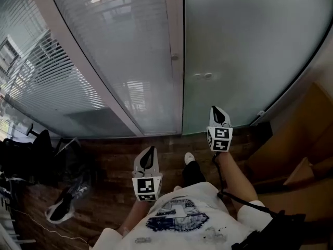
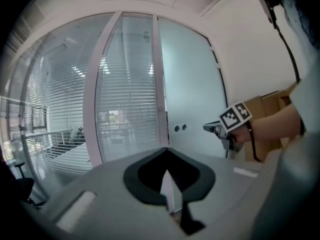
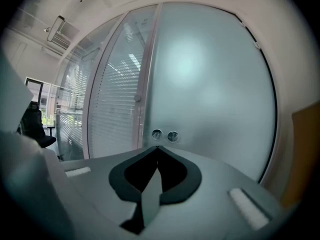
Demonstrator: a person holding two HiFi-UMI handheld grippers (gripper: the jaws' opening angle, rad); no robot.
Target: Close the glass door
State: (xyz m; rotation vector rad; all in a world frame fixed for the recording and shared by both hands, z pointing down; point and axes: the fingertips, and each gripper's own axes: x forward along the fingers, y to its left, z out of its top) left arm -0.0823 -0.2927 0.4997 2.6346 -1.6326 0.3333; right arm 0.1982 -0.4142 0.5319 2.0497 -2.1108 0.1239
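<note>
The frosted glass door (image 1: 244,51) fills the right half of the head view, with two small round fittings (image 1: 203,76) near its left edge. That edge lies along the pale frame post (image 1: 176,56), and I see no gap between them. My right gripper (image 1: 219,116) is held out towards the door just below the fittings (image 3: 165,135), shut and empty, not touching the glass. My left gripper (image 1: 148,158) hangs lower and further back, also shut with nothing in it. The left gripper view shows the door (image 2: 192,94) ahead and the right gripper (image 2: 212,128) in front of it.
A glass wall with blinds (image 1: 119,51) curves away to the left of the post. Cardboard boxes (image 1: 307,139) stand at the right. A dark office chair (image 1: 31,155) and a shoe (image 1: 60,208) are on the wooden floor at the left. The person's foot (image 1: 190,159) is near the door.
</note>
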